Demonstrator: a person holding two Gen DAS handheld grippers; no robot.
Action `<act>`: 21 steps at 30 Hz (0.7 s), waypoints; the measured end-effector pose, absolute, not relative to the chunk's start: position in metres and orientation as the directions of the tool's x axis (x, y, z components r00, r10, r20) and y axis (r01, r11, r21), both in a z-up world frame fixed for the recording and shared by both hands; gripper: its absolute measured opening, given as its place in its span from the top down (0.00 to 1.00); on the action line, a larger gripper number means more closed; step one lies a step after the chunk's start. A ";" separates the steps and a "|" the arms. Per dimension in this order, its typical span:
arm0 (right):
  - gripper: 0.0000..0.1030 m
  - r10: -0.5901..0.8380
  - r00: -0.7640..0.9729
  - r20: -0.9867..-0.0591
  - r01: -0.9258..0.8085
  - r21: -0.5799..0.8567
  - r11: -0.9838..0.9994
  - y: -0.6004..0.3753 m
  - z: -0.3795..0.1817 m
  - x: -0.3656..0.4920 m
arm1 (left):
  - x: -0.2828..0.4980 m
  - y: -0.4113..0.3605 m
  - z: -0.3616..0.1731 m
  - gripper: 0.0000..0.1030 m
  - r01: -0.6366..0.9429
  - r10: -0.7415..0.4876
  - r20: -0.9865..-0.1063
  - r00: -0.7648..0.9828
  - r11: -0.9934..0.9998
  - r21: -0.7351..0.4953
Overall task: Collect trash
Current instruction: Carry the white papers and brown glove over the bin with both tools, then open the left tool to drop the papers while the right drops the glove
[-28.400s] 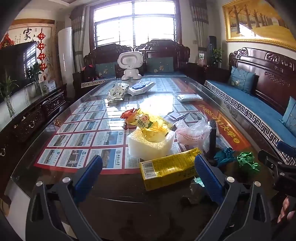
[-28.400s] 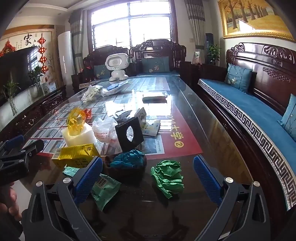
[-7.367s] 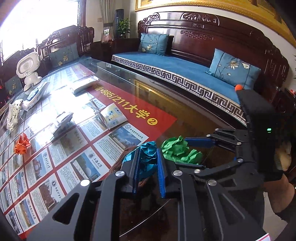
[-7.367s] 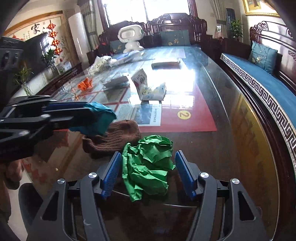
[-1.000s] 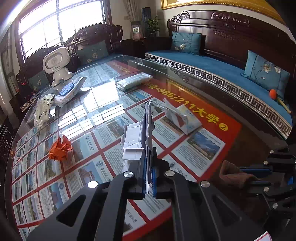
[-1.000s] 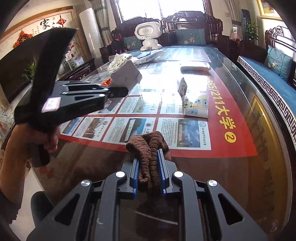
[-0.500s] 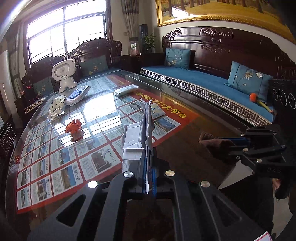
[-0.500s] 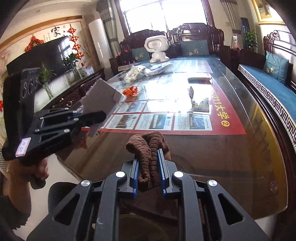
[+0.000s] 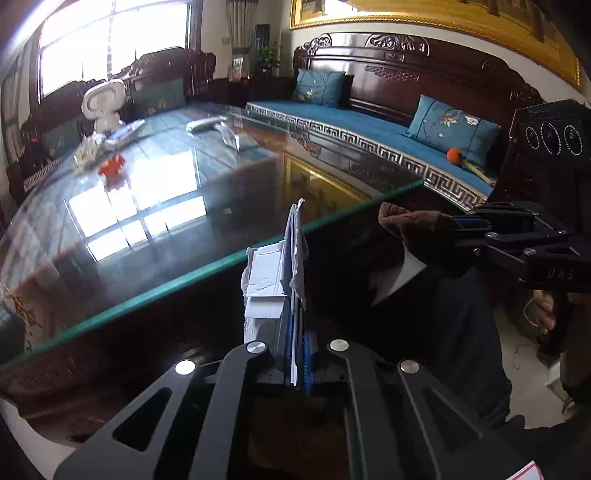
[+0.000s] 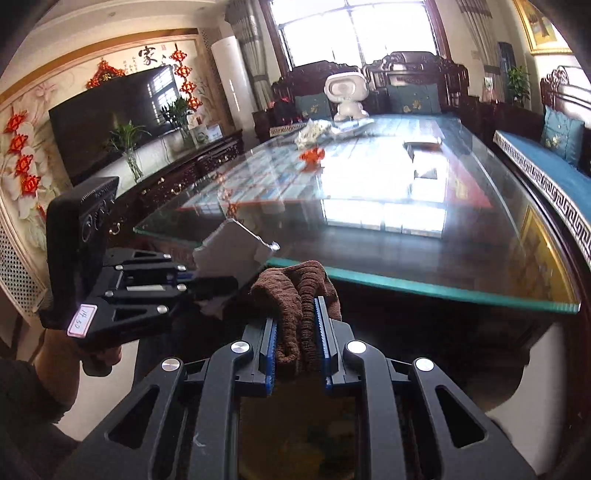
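Both tongs now pulled back off bench, below glass edge. Left tongs clamped on torn paper packaging; right tongs clamped on brown knitted cloth. Both pieces in air, likely heading to bin. Orange scrap remains on bench.

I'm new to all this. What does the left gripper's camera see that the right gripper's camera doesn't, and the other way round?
Only the left wrist view shows the orange ball lying on the blue bench seat and the gold-framed painting above it.

Only the right wrist view shows the television and the green plants beside it.

Both show the glass table, the white toy robot, the orange paper scrap, the left gripper shut on flat white packaging, and the right gripper shut on a brown knitted cloth.
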State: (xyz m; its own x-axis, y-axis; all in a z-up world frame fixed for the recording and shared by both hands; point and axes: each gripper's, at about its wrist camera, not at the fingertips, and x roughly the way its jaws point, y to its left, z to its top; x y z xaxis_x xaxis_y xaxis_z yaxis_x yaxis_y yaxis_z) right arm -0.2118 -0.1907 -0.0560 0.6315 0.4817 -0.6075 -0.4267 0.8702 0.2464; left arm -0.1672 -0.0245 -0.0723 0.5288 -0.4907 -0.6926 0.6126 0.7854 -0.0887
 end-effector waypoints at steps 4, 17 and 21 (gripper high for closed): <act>0.82 0.476 0.570 -0.670 -0.390 0.290 0.874 -0.191 -0.094 -0.232 | -0.182 -0.030 -0.125 0.95 0.610 -0.510 -0.755 0.413 0.770 -0.186; 0.82 0.473 0.401 -0.784 -0.296 0.378 0.877 -0.180 -0.178 -0.239 | -0.187 -0.047 -0.231 0.53 0.549 -0.440 -0.867 0.233 0.796 -0.256; 0.82 0.462 0.392 -0.795 -0.302 0.363 0.881 -0.179 -0.180 -0.233 | -0.184 -0.043 -0.233 0.24 0.528 -0.428 -0.866 0.259 0.813 -0.244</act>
State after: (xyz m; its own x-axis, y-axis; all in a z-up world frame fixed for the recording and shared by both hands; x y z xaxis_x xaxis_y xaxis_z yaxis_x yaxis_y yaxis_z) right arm -0.2334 -0.1788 -0.1798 0.3925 0.4624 -0.7951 -0.3021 0.8813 0.3634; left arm -0.1838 -0.0434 -0.2333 0.2590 -0.4282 -0.8658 0.5281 0.8133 -0.2442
